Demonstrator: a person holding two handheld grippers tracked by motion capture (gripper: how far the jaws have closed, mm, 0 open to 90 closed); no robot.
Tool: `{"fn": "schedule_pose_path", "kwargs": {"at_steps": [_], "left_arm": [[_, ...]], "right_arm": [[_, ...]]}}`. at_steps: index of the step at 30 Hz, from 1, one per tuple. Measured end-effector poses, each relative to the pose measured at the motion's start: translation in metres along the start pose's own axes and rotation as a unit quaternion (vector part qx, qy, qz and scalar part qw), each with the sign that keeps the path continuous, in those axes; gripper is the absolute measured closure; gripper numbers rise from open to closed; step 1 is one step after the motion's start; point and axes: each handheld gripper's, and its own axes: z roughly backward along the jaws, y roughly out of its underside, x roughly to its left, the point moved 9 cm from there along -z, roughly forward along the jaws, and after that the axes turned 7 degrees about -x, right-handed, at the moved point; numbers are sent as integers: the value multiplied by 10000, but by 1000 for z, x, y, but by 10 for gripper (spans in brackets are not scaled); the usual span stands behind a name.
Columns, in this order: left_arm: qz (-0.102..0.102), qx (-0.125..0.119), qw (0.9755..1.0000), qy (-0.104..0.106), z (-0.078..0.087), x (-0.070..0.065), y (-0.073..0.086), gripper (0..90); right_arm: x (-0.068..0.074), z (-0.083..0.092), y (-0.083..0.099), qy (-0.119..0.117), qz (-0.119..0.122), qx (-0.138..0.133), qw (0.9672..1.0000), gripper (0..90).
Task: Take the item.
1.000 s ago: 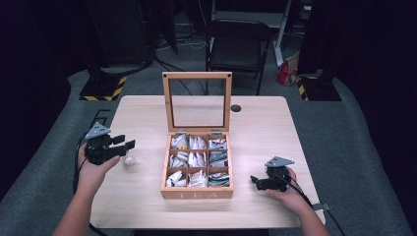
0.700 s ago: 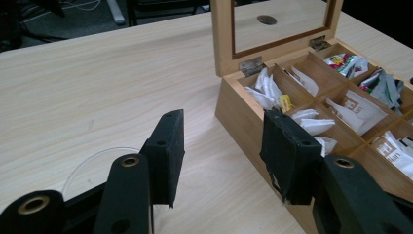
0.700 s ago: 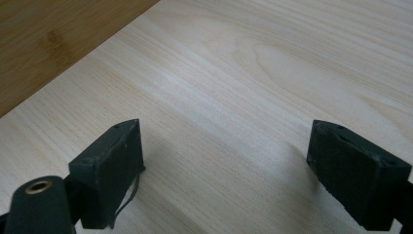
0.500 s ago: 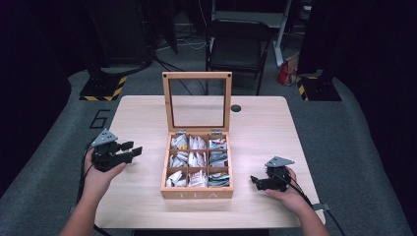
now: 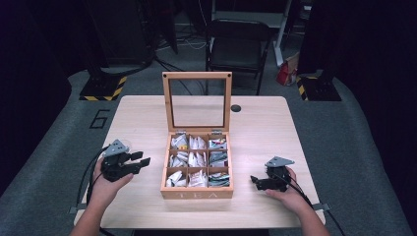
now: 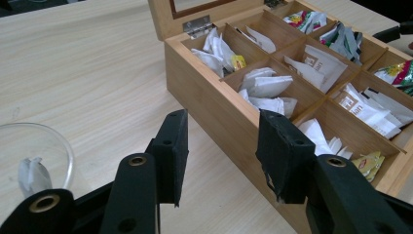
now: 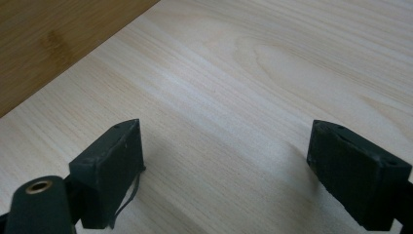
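Observation:
A wooden tea box stands mid-table with its glass lid upright, and several compartments hold tea bags. My left gripper lies low to the box's left and points at its side wall. Its jaws are open and have just been closing, with nothing between them. Beside it is a glass bowl with one white tea bag inside. My right gripper rests right of the box, its jaws wide open over bare wood.
The light wooden table has a small black round cap behind the box. A black chair stands beyond the far edge. The box's wall fills the top left of the right gripper view.
My left hand has moved toward the near edge, slightly right and lower, now covering the spot where the bowl showed. Its jaws look a little narrower. The right hand has stayed still.

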Motion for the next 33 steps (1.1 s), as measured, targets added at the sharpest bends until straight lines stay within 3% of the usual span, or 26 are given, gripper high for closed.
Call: {"fn": "schedule_pose_path", "kwargs": {"at_steps": [14,33], "left_arm": [[56,76,10000,20,-3,-1,31,548],[350,195,9992,54,-11,3,54,549]], "right_arm": [[0,0,0,-3,11,-1,10000,126],[0,0,0,1,14,-6,10000,126]]}}
